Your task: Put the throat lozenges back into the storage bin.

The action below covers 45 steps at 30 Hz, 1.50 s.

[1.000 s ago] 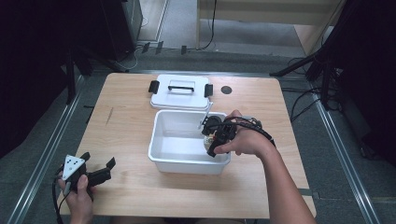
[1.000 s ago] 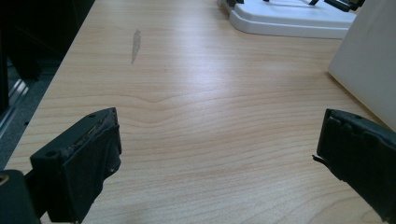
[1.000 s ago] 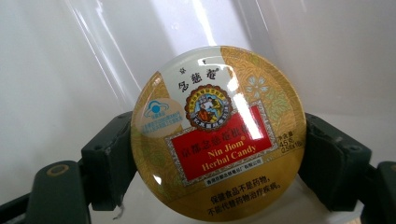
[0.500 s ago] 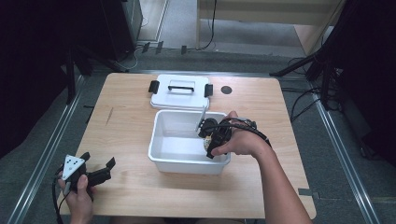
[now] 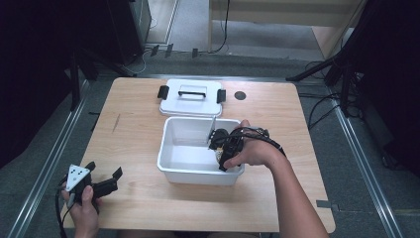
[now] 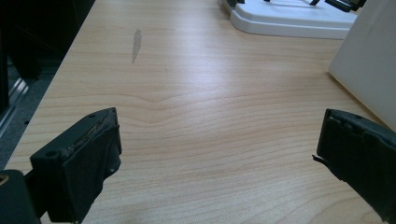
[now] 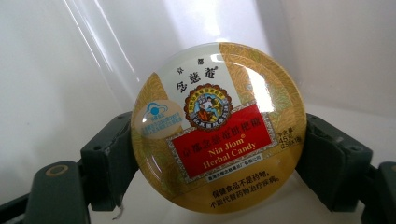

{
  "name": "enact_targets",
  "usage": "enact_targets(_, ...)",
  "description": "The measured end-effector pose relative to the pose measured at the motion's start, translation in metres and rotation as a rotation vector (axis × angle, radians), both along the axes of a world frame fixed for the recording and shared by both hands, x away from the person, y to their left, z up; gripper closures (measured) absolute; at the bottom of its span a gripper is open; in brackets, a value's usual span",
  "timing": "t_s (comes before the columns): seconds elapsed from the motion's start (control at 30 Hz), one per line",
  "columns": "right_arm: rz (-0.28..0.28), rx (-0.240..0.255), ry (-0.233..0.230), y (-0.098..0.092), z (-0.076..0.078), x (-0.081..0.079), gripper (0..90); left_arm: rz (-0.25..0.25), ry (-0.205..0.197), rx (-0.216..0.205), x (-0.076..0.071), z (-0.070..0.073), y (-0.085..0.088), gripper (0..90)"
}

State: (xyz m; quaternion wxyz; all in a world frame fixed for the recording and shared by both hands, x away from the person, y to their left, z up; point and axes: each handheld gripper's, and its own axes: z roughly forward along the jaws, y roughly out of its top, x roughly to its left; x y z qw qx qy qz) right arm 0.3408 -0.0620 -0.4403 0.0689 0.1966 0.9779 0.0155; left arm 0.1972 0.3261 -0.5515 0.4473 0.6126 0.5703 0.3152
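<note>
A round gold candy tin with a red label (image 7: 218, 128) is pinched between the jaws of the right gripper (image 5: 223, 146), which is held inside the white rectangular plastic bin (image 5: 173, 163) at the middle of the light wooden table (image 5: 133, 129). The tin seems to be held clear of the bin floor, though this is hard to judge. At 12 o'clock from the bin, just beside it, a white lid with black latches (image 5: 190, 97) is laid flat. At the table's 7 o'clock corner, the left gripper (image 5: 106, 182) is held with jaws spread wide, empty.
</note>
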Motion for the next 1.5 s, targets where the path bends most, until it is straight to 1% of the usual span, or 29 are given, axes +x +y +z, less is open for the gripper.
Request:
enact_targets(0.2,0.001,0.001,0.008,0.0,0.0,0.0,19.7,0.0,-0.001,-0.001,0.0,0.0,0.0,0.2)
enact_targets(0.3,-0.009,0.005,0.014,0.0,0.0,0.0,19.1,0.0,0.0,0.0,0.0,0.0,0.0,0.2)
enact_targets(0.4,-0.014,0.001,0.01,0.0,0.001,0.0,19.5,0.0,0.0,-0.001,0.0,0.0,0.0,0.2)
enact_targets(0.5,-0.018,0.012,0.006,0.0,0.003,0.0,23.4,0.0,0.0,-0.001,0.0,0.0,0.0,0.2)
enact_targets(0.53,-0.018,0.012,0.006,0.0,0.003,0.0,23.4,0.0,0.0,-0.001,0.0,0.0,0.0,0.2)
enact_targets(0.57,-0.014,0.025,0.005,-0.001,0.005,0.0,26.9,0.0,0.0,-0.001,0.0,0.0,0.0,0.2)
enact_targets(0.6,-0.017,0.031,0.002,-0.001,0.007,0.0,28.3,0.0,0.0,0.0,0.0,0.0,0.0,0.2)
enact_targets(0.67,-0.014,0.035,0.0,-0.001,0.009,0.0,29.5,0.0,0.001,0.001,0.0,0.0,0.0,0.2)
enact_targets(0.7,-0.022,0.054,-0.005,-0.001,0.013,-0.001,32.1,0.0,0.0,0.0,0.0,0.0,0.0,0.2)
enact_targets(0.73,-0.018,0.061,-0.007,-0.002,0.016,-0.001,33.1,-0.001,0.001,0.001,0.0,0.0,0.0,0.2)
enact_targets(0.9,-0.026,0.091,-0.017,-0.004,0.031,-0.003,37.3,-0.001,0.001,0.001,0.0,0.0,0.0,0.2)
enact_targets(0.93,-0.026,0.091,-0.017,-0.004,0.031,-0.003,37.3,-0.001,0.001,0.001,0.0,0.0,0.0,0.2)
enact_targets(0.97,-0.036,0.116,-0.018,-0.006,0.038,-0.003,39.6,-0.001,0.0,0.0,0.0,0.0,0.0,0.2)
enact_targets(1.07,-0.054,0.141,-0.014,-0.011,0.046,-0.004,42.0,-0.001,0.0,0.0,0.0,0.0,0.0,0.2)
enact_targets(1.13,-0.057,0.145,-0.015,-0.013,0.048,-0.004,42.7,-0.001,0.0,0.0,0.0,0.0,0.0,0.2)
enact_targets(1.17,-0.07,0.162,-0.018,-0.018,0.054,-0.004,44.0,-0.001,0.0,0.0,0.0,0.0,0.0,0.2)
enact_targets(1.33,-0.098,0.206,-0.023,-0.032,0.066,-0.005,45.4,0.0,-0.001,0.001,0.0,0.0,0.0,0.2)
enact_targets(1.43,-0.112,0.225,-0.028,-0.04,0.071,-0.005,45.4,-0.001,0.0,0.002,0.0,0.0,0.0,0.2)
enact_targets(1.47,-0.112,0.225,-0.028,-0.04,0.071,-0.005,45.4,-0.001,0.0,0.002,0.0,0.0,0.0,0.2)
enact_targets(1.5,-0.128,0.24,-0.034,-0.048,0.076,-0.006,45.5,-0.001,-0.001,0.002,0.0,0.0,0.0,0.2)
